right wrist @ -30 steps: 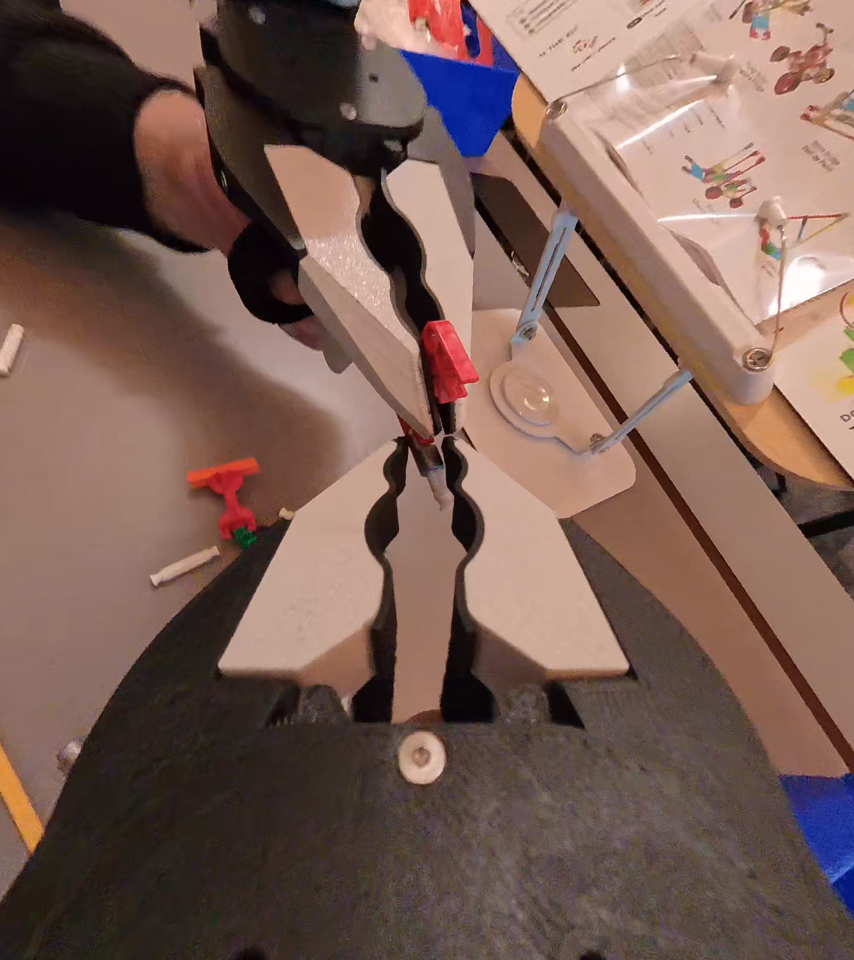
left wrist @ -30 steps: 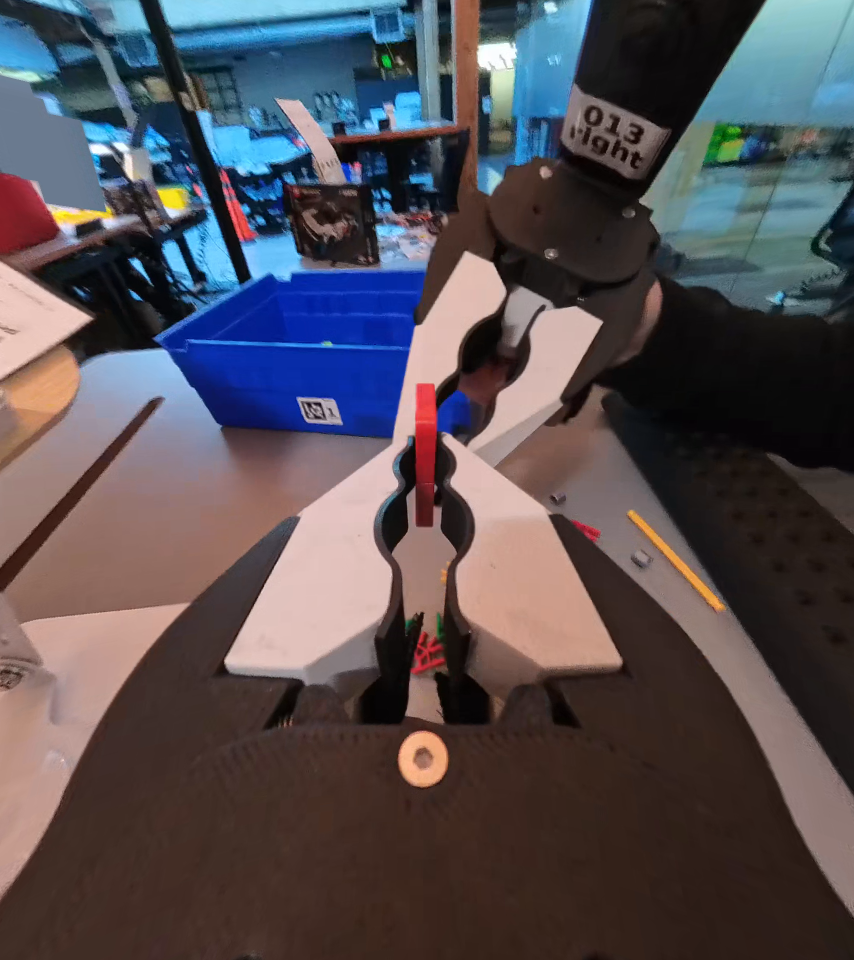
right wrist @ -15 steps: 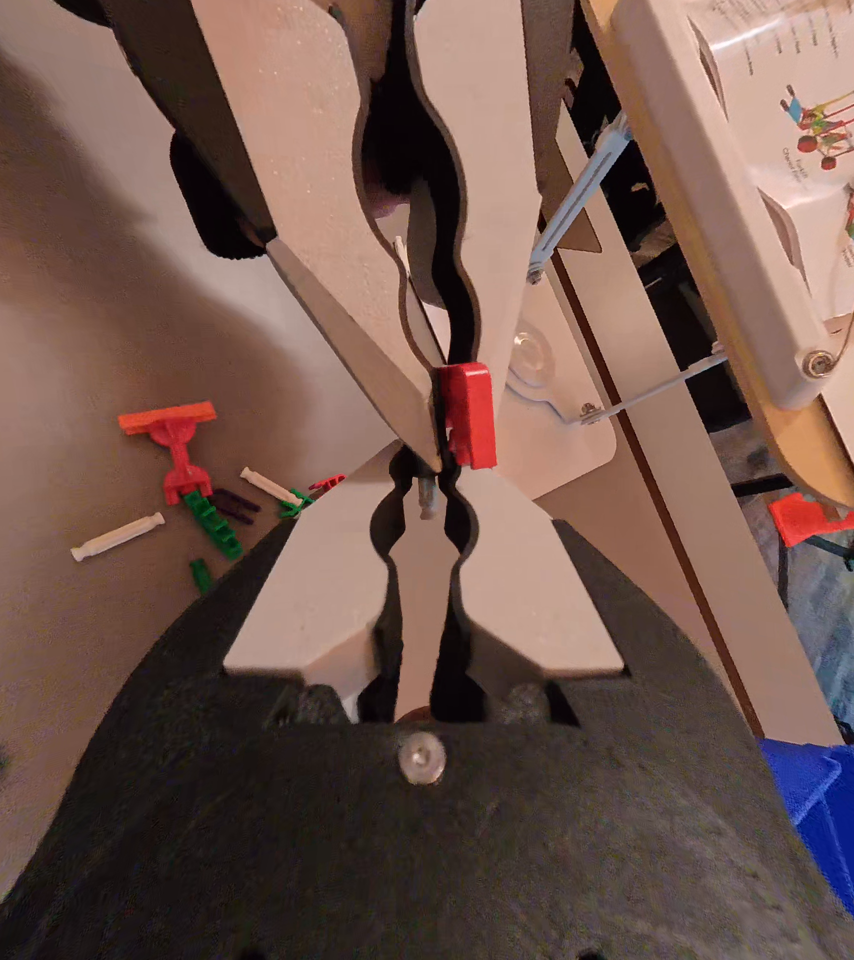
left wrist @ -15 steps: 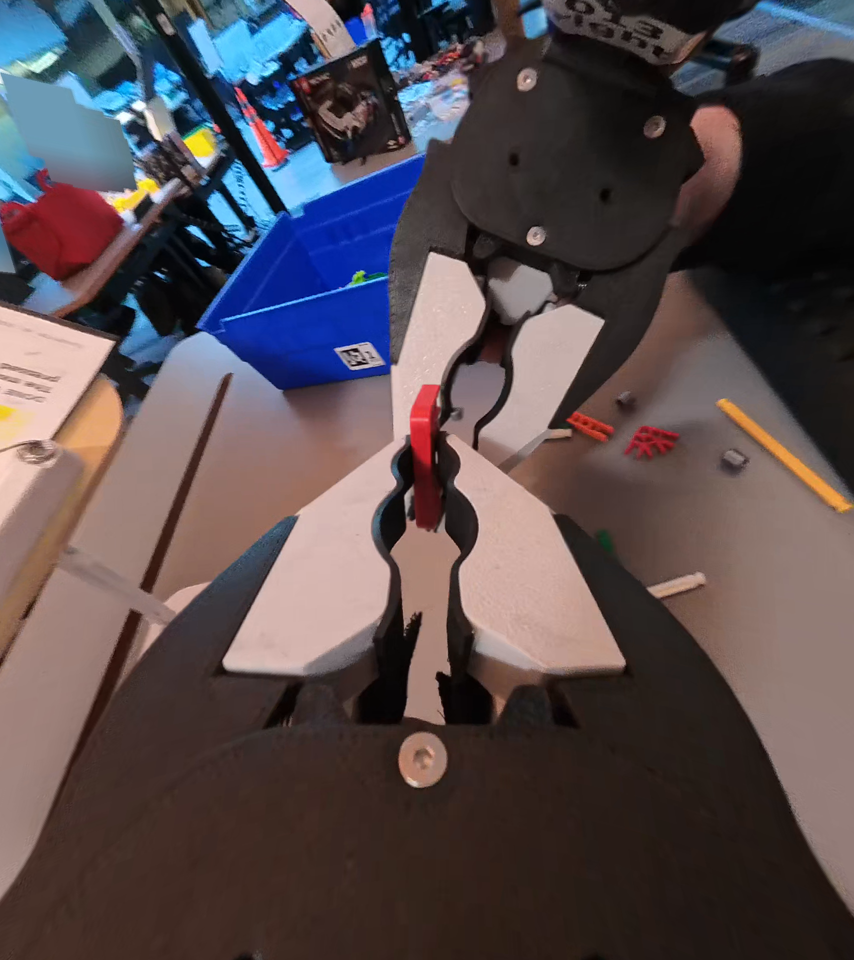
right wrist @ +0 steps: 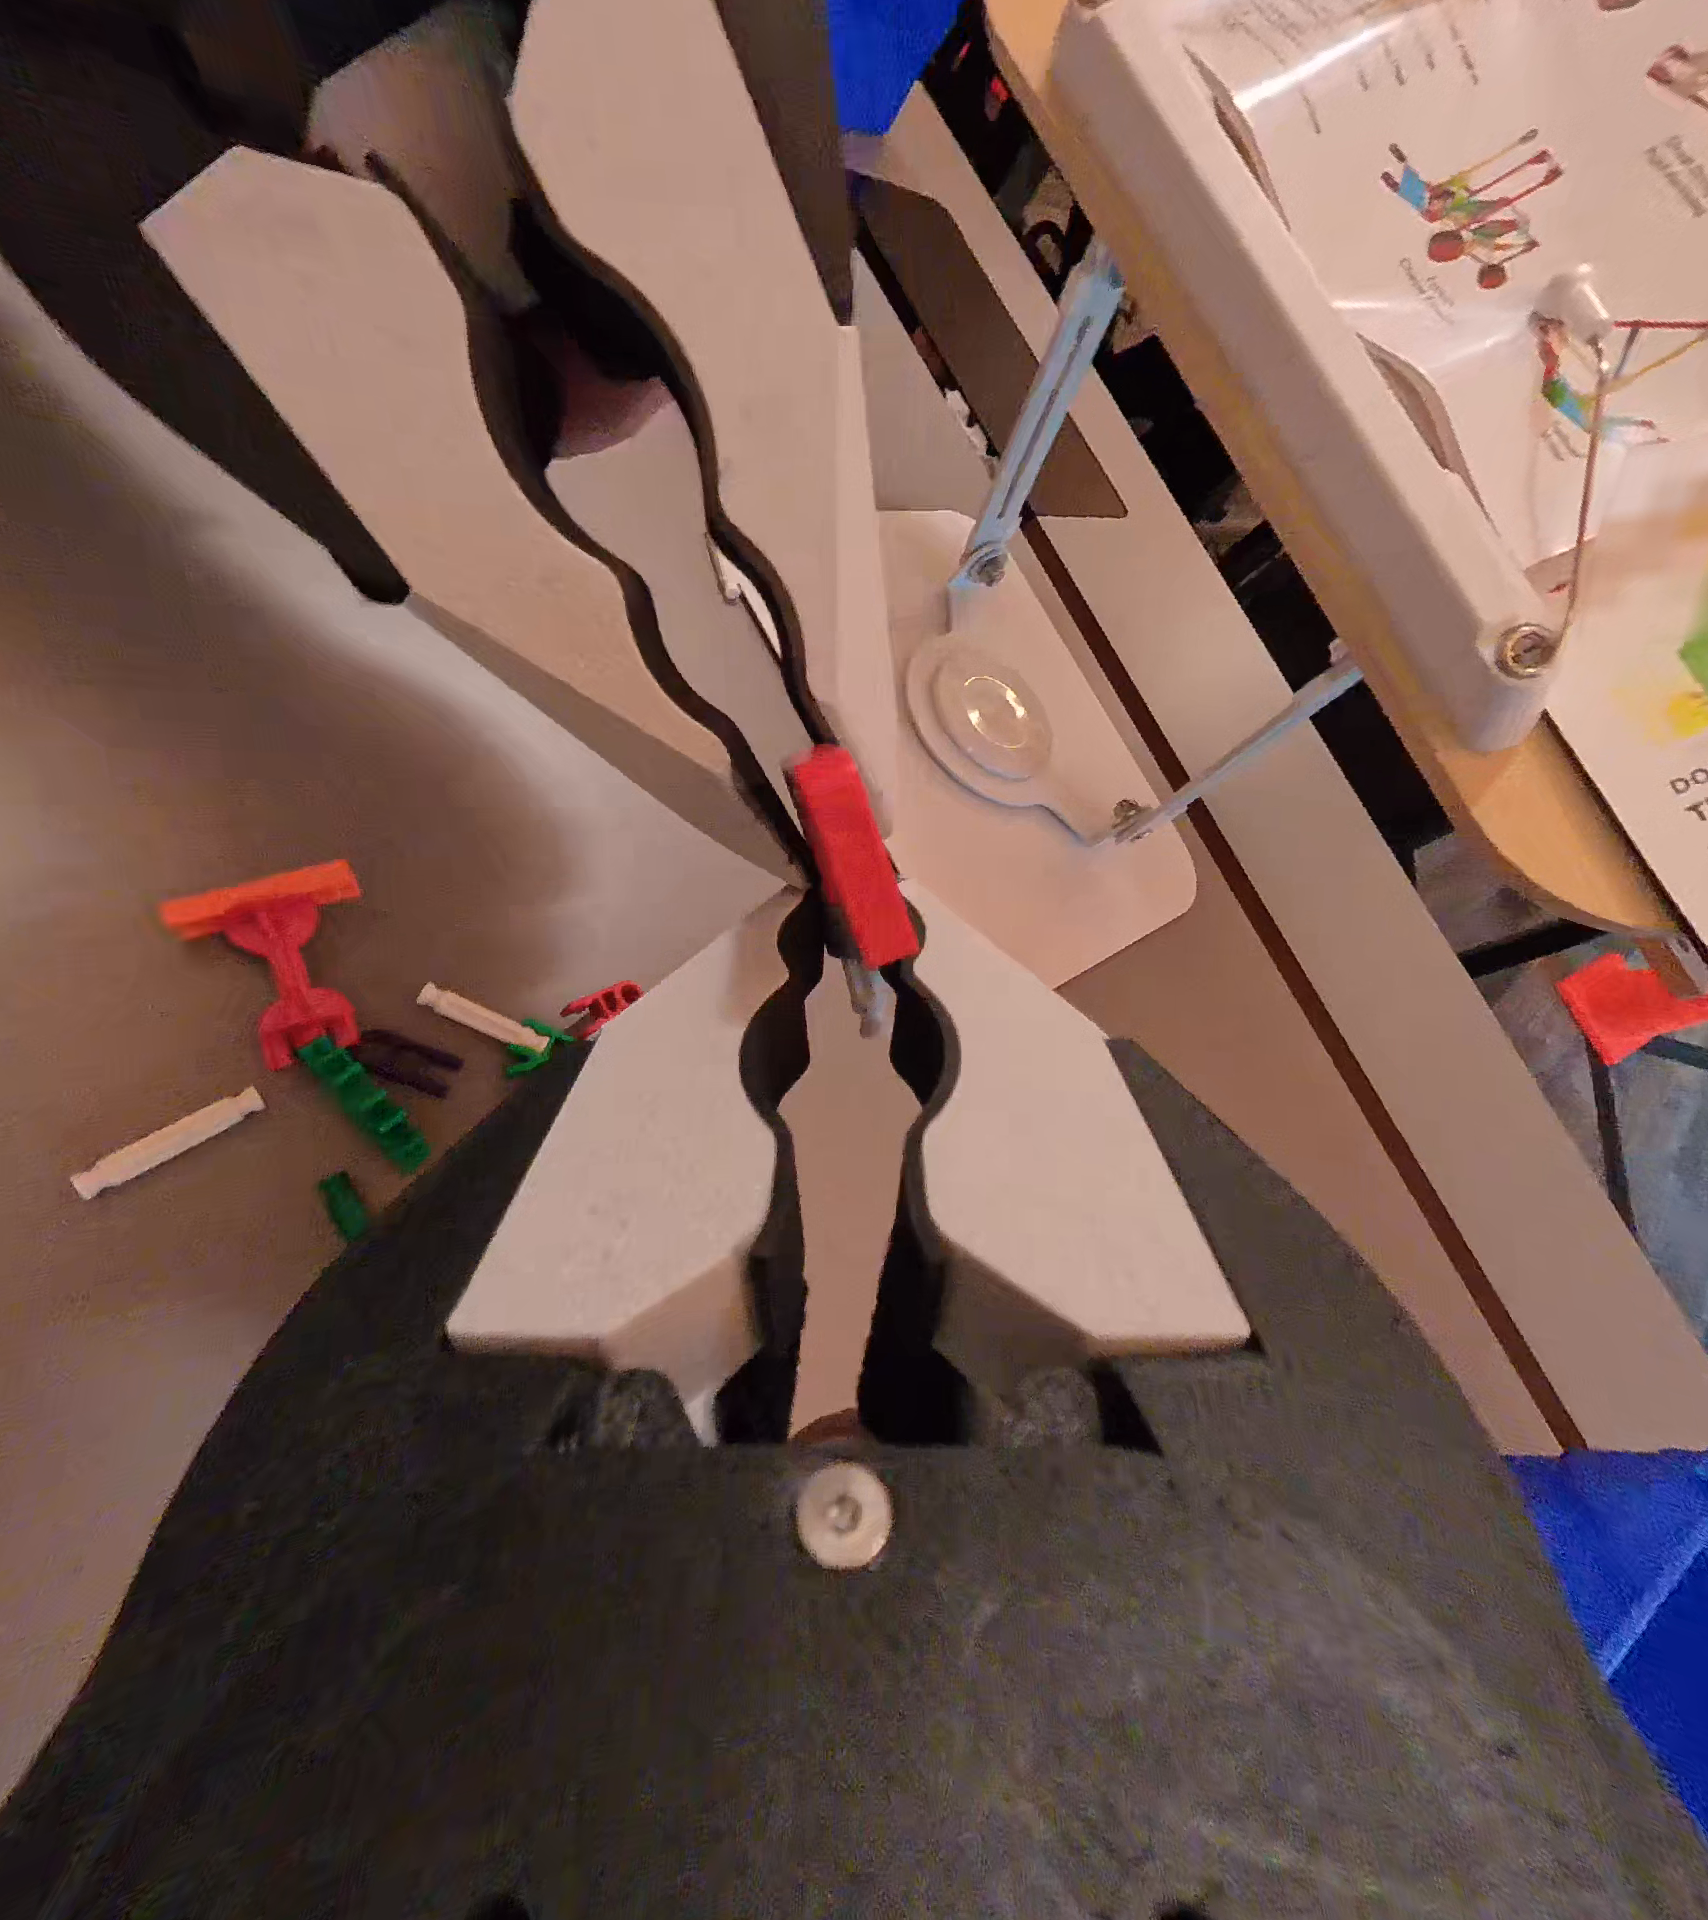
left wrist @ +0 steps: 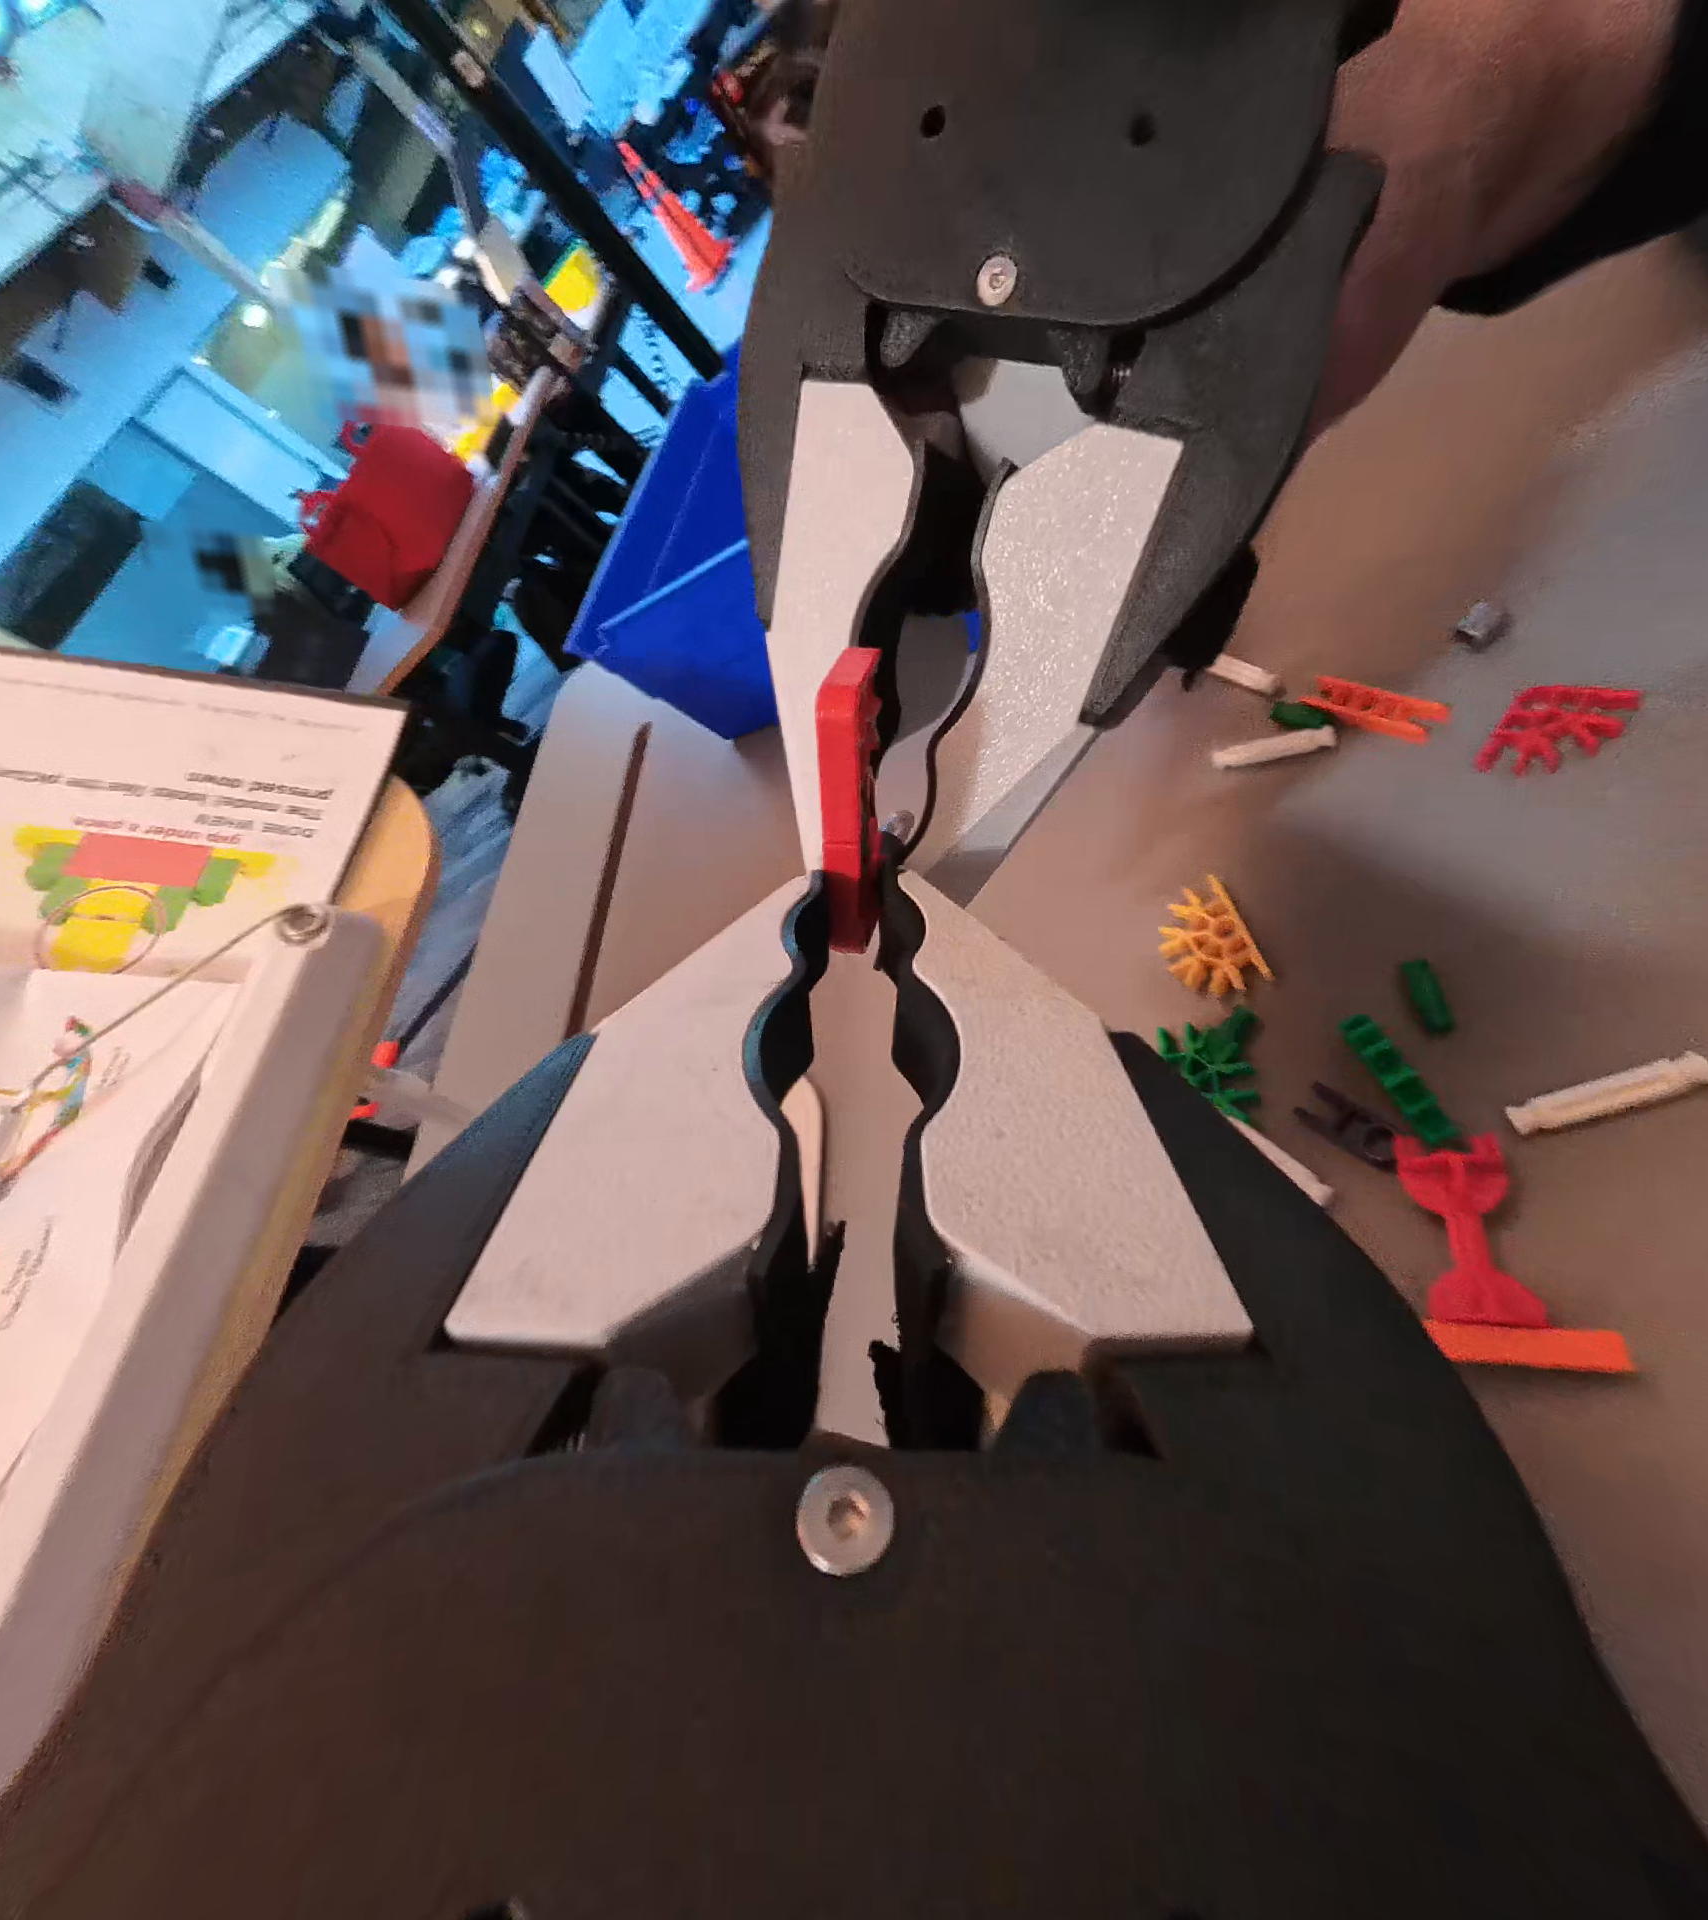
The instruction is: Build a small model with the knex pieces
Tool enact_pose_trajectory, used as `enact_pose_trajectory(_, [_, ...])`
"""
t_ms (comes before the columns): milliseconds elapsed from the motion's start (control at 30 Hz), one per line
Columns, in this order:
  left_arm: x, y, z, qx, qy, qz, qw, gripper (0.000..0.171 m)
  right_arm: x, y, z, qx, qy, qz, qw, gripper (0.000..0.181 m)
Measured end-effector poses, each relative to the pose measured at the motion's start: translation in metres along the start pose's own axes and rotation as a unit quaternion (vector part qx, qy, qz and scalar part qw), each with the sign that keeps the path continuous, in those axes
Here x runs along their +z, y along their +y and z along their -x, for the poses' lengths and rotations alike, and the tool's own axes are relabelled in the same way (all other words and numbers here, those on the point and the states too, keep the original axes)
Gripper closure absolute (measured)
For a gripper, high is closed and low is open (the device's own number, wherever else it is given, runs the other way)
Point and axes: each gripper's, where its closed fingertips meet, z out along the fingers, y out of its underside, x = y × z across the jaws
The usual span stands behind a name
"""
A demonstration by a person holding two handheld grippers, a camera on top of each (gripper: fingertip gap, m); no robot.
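Red plastic, a flat connector piece (left wrist: 852, 790), sits clamped edge-on between the tips of the left gripper (left wrist: 850, 914), whose fingers (left wrist: 663, 1122) are drawn together on its lower end. Facing it tip to tip, the right gripper (right wrist: 855, 966) has its fingers (right wrist: 1037, 1143) pinched on a small grey rod (right wrist: 866, 1000), and that rod's end meets the side of the red piece, both held above the grey tabletop (left wrist: 1452, 852). From the left wrist view, loose building parts lie scattered to the right: white rods (left wrist: 1608, 1091), a green rod (left wrist: 1395, 1075), a yellow snowflake connector (left wrist: 1214, 940), a green connector (left wrist: 1208, 1060), a red fan-shaped connector (left wrist: 1556, 725) and a small red and orange assembly (left wrist: 1484, 1278). A blue bin (left wrist: 673, 613) stands farther back on the tabletop, and an instruction sheet on a white stand (left wrist: 102, 1143) rises at the left edge.
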Motion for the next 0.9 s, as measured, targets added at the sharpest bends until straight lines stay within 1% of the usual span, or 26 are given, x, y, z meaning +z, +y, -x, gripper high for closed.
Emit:
enact_pose_trajectory(67, [0.003, 0.001, 0.005, 0.005, -0.032, 0.007, 0.999, 0.166, 0.001, 0.001, -0.006, 0.016, 0.017, 0.004, 1.0, 0.174])
enact_pose_trajectory(133, [0.006, 0.004, 0.008, 0.042, -0.076, 0.027, 0.996, 0.166, 0.004, 0.004, -0.009, 0.031, 0.031, 0.01, 0.999, 0.174])
enact_pose_trajectory(200, [0.008, 0.005, 0.009, 0.041, -0.104, 0.033, 0.993, 0.167, 0.005, 0.005, -0.012, 0.054, 0.041, 0.009, 0.998, 0.174])
enact_pose_trajectory(267, [0.009, 0.006, 0.014, 0.066, -0.145, 0.046, 0.986, 0.167, 0.006, 0.005, -0.017, 0.078, 0.052, 0.005, 0.996, 0.174])
enact_pose_trajectory(333, [0.009, 0.004, 0.019, 0.068, -0.179, 0.048, 0.98, 0.169, 0.007, 0.0, -0.019, 0.121, 0.053, -0.011, 0.991, 0.174])
enact_pose_trajectory(367, [0.007, 0.002, 0.024, 0.079, -0.203, 0.046, 0.975, 0.17, 0.008, -0.003, -0.018, 0.154, 0.044, -0.025, 0.987, 0.177])
enact_pose_trajectory(400, [0.006, 0.001, 0.028, 0.088, -0.223, 0.049, 0.97, 0.17, 0.009, -0.005, -0.02, 0.168, 0.048, -0.033, 0.984, 0.177])
enact_pose_trajectory(433, [0.006, 0.001, 0.031, 0.086, -0.234, 0.052, 0.967, 0.171, 0.009, -0.006, -0.023, 0.173, 0.055, -0.034, 0.983, 0.177])
enact_pose_trajectory(500, [0.005, 0.002, 0.033, 0.105, -0.247, 0.061, 0.961, 0.17, 0.012, -0.005, -0.022, 0.211, 0.034, -0.042, 0.976, 0.177])
enact_pose_trajectory(533, [0.005, 0.002, 0.033, 0.107, -0.249, 0.057, 0.961, 0.17, 0.013, -0.005, -0.021, 0.225, 0.019, -0.047, 0.973, 0.176])
enact_pose_trajectory(567, [0.004, 0.001, 0.033, 0.098, -0.237, 0.044, 0.965, 0.17, 0.01, -0.006, -0.021, 0.23, 0.016, -0.053, 0.972, 0.176])
enact_pose_trajectory(600, [0.0, -0.002, 0.037, 0.072, -0.234, 0.026, 0.969, 0.169, 0.004, -0.01, -0.025, 0.221, 0.027, -0.061, 0.973, 0.176])
enact_pose_trajectory(633, [-0.005, -0.005, 0.043, 0.028, -0.23, 0.006, 0.973, 0.169, -0.004, -0.014, -0.033, 0.196, 0.049, -0.065, 0.977, 0.175])
enact_pose_trajectory(667, [-0.007, -0.006, 0.047, -0.007, -0.211, -0.007, 0.977, 0.169, -0.014, -0.018, -0.042, 0.167, 0.075, -0.066, 0.981, 0.175])
enact_pose_trajectory(700, [-0.007, -0.007, 0.046, -0.025, -0.185, -0.018, 0.982, 0.169, -0.027, -0.022, -0.052, 0.15, 0.099, -0.071, 0.981, 0.175])
enact_pose_trajectory(767, [-0.01, -0.001, 0.052, -0.039, -0.187, -0.011, 0.982, 0.169, -0.056, -0.028, -0.074, 0.158, 0.133, -0.1, 0.973, 0.175])
enact_pose_trajectory(833, [-0.006, 0.004, 0.049, -0.053, -0.169, -0.003, 0.984, 0.169, -0.08, -0.016, -0.098, 0.176, 0.166, -0.104, 0.965, 0.175])
enact_pose_trajectory(900, [-0.003, 0.004, 0.046, -0.062, -0.157, -0.003, 0.986, 0.169, -0.111, 0.002, -0.126, 0.177, 0.234, -0.102, 0.951, 0.175])
